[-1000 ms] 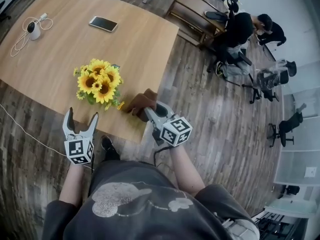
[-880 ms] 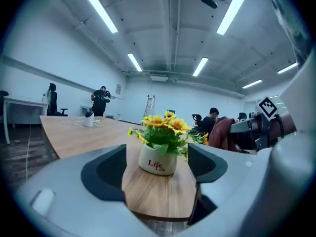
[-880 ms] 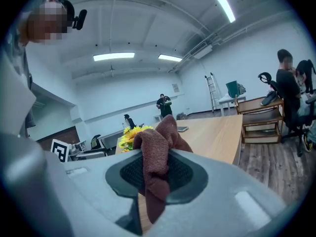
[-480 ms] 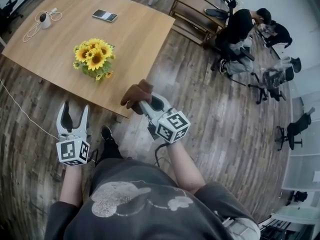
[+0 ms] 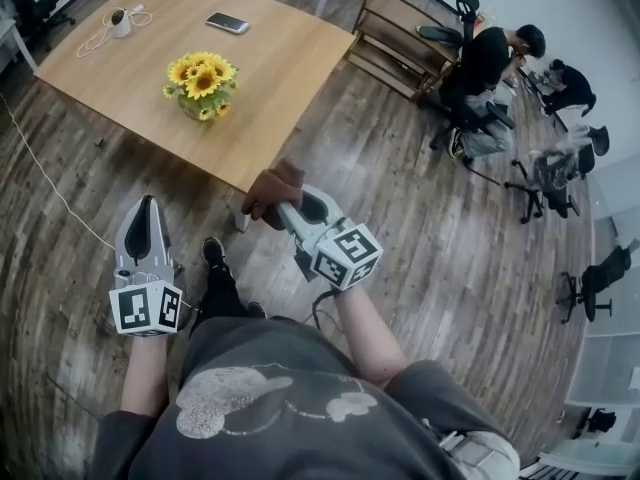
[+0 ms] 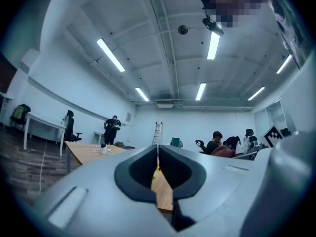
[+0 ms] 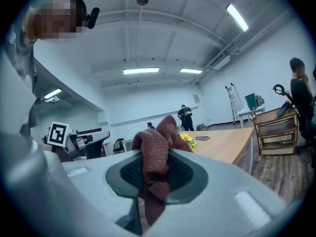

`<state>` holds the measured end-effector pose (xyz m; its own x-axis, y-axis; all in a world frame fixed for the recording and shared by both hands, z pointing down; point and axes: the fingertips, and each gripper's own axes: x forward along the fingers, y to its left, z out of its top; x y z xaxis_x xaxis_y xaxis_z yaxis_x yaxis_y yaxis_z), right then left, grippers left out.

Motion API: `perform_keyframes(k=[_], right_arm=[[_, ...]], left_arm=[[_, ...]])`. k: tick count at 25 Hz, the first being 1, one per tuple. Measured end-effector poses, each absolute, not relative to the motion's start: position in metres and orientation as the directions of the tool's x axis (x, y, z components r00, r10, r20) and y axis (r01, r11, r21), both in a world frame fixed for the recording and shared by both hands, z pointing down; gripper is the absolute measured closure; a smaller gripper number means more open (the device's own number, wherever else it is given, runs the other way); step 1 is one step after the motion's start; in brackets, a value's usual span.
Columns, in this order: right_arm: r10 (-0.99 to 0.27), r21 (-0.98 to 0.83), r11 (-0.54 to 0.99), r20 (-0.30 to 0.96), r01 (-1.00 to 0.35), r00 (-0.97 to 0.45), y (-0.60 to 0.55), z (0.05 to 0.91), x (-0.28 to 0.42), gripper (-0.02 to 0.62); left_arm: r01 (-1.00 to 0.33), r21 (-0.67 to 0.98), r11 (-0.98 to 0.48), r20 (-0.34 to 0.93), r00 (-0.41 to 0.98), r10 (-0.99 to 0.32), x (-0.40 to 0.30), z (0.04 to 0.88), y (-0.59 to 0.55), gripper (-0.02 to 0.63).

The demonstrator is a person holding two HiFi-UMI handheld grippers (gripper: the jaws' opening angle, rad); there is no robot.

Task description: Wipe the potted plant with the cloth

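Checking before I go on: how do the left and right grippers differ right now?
The left gripper is shut with nothing between its jaws; the right gripper is shut on the brown cloth. In the head view the left shows over floor, the right by the table's corner. Neither touches the sunflowers.

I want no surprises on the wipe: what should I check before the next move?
1. Grip on cloth by right gripper: ok, jaws clamped.
2. Spare left gripper: ok, jaws just closed, nothing between them.
3. Upright plant on table: ok.
4. Reach to plant: not ok, both grippers hang over the floor, short of the table.
5. Gap from phone to plant: ok, well apart.
6. Wiping done on plant: cannot tell.
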<state>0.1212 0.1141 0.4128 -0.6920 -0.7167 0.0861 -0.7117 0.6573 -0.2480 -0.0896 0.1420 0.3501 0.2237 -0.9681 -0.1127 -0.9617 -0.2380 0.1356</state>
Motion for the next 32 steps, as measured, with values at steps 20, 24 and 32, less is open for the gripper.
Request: perform_keyframes(k=[20, 24, 32], right_arm=[[-0.67, -0.292, 0.7, 0.05, -0.652, -0.741, 0.165, 0.406, 0.134, 0.528], [-0.664, -0.29, 0.703, 0.06, -0.649, -0.746, 0.162, 0.41, 0.132, 0.528], [-0.655, -0.302, 0.699, 0.093, -0.648, -0.75, 0.162, 0.419, 0.122, 0.528]], left_arm=[[-0.968, 0.077, -0.238, -0.055, 0.234, -0.971, -0.046, 0.344, 0.206, 0.588], [-0.963, 0.073, -0.258, -0.021, 0.257, -0.966, -0.037, 0.35, 0.201, 0.589], [-0.96, 0.101, -0.26, 0.018, 0.263, -0.965, -0.041, 0.373, 0.199, 0.588]])
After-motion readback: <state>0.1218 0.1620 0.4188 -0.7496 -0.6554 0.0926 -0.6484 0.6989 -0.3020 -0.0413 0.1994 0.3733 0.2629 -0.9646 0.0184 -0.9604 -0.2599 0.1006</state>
